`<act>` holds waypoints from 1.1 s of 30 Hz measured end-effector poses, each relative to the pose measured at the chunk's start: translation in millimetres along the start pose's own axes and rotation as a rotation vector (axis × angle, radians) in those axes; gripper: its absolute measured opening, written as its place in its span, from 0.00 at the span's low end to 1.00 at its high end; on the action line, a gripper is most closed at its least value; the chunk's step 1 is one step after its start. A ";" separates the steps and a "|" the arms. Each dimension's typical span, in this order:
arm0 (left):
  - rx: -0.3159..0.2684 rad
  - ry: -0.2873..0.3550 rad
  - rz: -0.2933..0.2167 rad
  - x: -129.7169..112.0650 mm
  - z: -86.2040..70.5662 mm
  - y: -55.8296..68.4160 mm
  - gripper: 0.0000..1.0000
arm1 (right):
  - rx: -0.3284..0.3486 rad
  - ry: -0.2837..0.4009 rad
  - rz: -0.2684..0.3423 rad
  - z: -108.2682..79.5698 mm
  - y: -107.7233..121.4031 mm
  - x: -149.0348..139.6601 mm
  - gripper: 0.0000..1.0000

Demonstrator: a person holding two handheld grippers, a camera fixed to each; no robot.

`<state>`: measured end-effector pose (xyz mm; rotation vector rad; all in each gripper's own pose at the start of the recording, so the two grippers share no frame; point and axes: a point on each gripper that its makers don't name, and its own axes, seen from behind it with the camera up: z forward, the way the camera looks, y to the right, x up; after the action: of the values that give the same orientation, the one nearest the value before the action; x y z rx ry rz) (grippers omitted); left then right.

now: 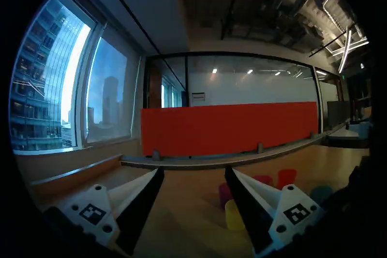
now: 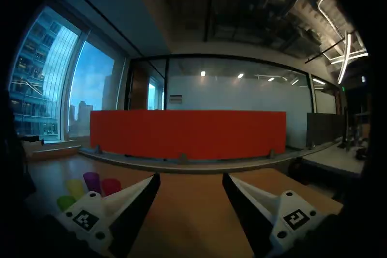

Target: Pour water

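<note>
Several coloured plastic cups stand on the wooden table. In the left gripper view a yellow cup (image 1: 234,214), a purple cup (image 1: 224,194), a pink cup (image 1: 263,179), a red cup (image 1: 286,177) and a bluish cup (image 1: 321,193) sit low right, partly behind my right finger. My left gripper (image 1: 193,173) is open and empty, above the table. In the right gripper view a green cup (image 2: 66,202), a yellow cup (image 2: 75,188), a purple cup (image 2: 92,181) and a pink cup (image 2: 111,186) stand low left. My right gripper (image 2: 190,178) is open and empty, to their right.
A long red divider panel (image 1: 227,128) runs along the table's far edge (image 2: 188,134). Large windows (image 1: 53,93) are on the left. Another desk (image 2: 334,159) stands to the right. Bare tabletop (image 2: 193,209) lies between the right gripper's fingers.
</note>
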<state>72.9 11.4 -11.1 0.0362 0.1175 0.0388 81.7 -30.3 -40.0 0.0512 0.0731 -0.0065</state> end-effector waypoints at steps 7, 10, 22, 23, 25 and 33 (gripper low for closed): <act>0.009 -0.012 0.017 -18.4 -2.2 1.2 0.93 | -0.004 -0.016 0.022 -1.5 2.7 -3.7 1.00; 0.005 -0.021 0.006 -27.5 -2.3 1.2 0.93 | -0.008 -0.012 0.034 -1.9 3.0 -1.2 1.00; -0.013 -0.040 -0.043 -53.2 -0.8 -7.1 0.93 | -0.012 -0.004 0.034 -3.0 -0.6 7.5 1.00; -0.014 -0.043 -0.043 -54.8 -0.4 -7.5 0.93 | -0.012 -0.003 0.031 -3.1 -1.3 8.4 1.00; -0.015 -0.046 -0.044 -56.8 -0.1 -7.8 0.93 | -0.010 -0.002 0.030 -3.4 -2.8 10.6 1.00; -0.022 -0.054 -0.055 -64.0 1.0 -6.2 0.93 | -0.011 0.005 0.027 -4.6 -3.0 17.6 0.99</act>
<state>9.7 2.6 -2.9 0.0119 0.0639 -0.0154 98.9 -33.1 -46.1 0.0412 0.0776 0.0213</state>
